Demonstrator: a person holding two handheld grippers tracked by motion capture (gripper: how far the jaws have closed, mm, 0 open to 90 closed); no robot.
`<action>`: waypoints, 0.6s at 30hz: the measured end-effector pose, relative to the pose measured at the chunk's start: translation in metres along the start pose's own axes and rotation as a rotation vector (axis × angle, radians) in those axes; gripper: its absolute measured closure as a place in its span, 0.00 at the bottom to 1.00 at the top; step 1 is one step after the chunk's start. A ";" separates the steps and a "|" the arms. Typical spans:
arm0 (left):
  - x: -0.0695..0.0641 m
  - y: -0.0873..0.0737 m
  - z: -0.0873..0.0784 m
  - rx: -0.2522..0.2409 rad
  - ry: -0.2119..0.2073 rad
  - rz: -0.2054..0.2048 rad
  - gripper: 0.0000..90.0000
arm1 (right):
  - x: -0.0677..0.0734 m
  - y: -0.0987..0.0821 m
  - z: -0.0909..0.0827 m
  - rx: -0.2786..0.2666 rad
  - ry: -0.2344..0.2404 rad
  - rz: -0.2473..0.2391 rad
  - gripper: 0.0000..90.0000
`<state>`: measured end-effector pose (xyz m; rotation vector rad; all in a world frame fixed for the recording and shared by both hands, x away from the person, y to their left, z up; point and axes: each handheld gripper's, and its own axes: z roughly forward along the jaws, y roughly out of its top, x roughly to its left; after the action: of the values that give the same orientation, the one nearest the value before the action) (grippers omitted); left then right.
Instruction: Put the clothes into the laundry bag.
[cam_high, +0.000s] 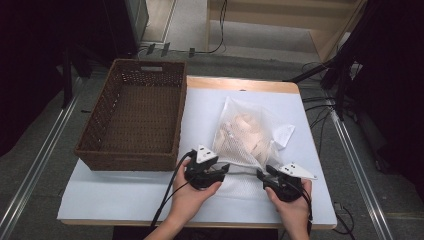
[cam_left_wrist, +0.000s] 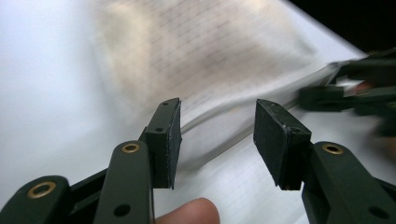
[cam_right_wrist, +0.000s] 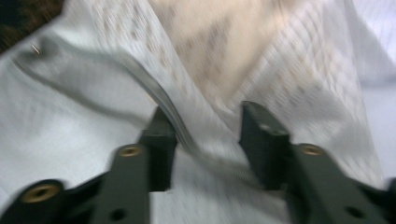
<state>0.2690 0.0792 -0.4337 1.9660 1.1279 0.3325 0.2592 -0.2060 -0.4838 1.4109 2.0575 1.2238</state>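
Closest to the person's edge of the table (cam_high: 100, 200), two hands hold the grippers low over the white cover. The left gripper (cam_high: 226, 170) points to the right toward the near edge of a mesh bag (cam_high: 247, 137). In its own view its jaws stand partly apart, the pads clear of everything, with the bag's hem (cam_left_wrist: 224, 114) running across just beyond the tips and nothing pressed between them. A fingertip (cam_left_wrist: 189, 212) shows at the bottom of that view, and the other gripper sits blurred at the far right, at the same hem.

The right gripper (cam_high: 261, 175) points left, facing its partner, so the two tips lie near each other with the bag's near edge between them. Its own view is blurred: the jaws are partly apart, and the bag's edge band (cam_right_wrist: 177, 126) passes up between them, close against the left jaw. I cannot tell whether that pad touches it; the right pad looks free of the cloth.

The bag lies flat on the cover, right of centre, with pale tan pieces (cam_high: 245, 130) showing through the mesh. A white tab (cam_high: 285, 135) sticks out at its right side.

Further left, a brown wicker basket (cam_high: 100, 150) sits at the table's left, overhanging the far edge, just beside the bag but apart from it.
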 end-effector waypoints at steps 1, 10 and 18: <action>0.005 -0.008 -0.002 0.012 0.018 0.006 0.57 | -0.003 -0.003 -0.004 0.005 -0.004 -0.003 0.53; 0.022 -0.034 0.002 0.058 0.047 -0.015 0.54 | -0.041 -0.012 -0.037 -0.025 -0.045 0.112 0.47; 0.026 -0.034 0.011 0.137 -0.055 -0.035 0.99 | -0.028 -0.014 -0.020 0.076 -0.098 0.030 0.92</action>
<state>0.2700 0.1032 -0.4709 2.0589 1.1744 0.1856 0.2492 -0.2419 -0.4888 1.5105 2.0419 1.0763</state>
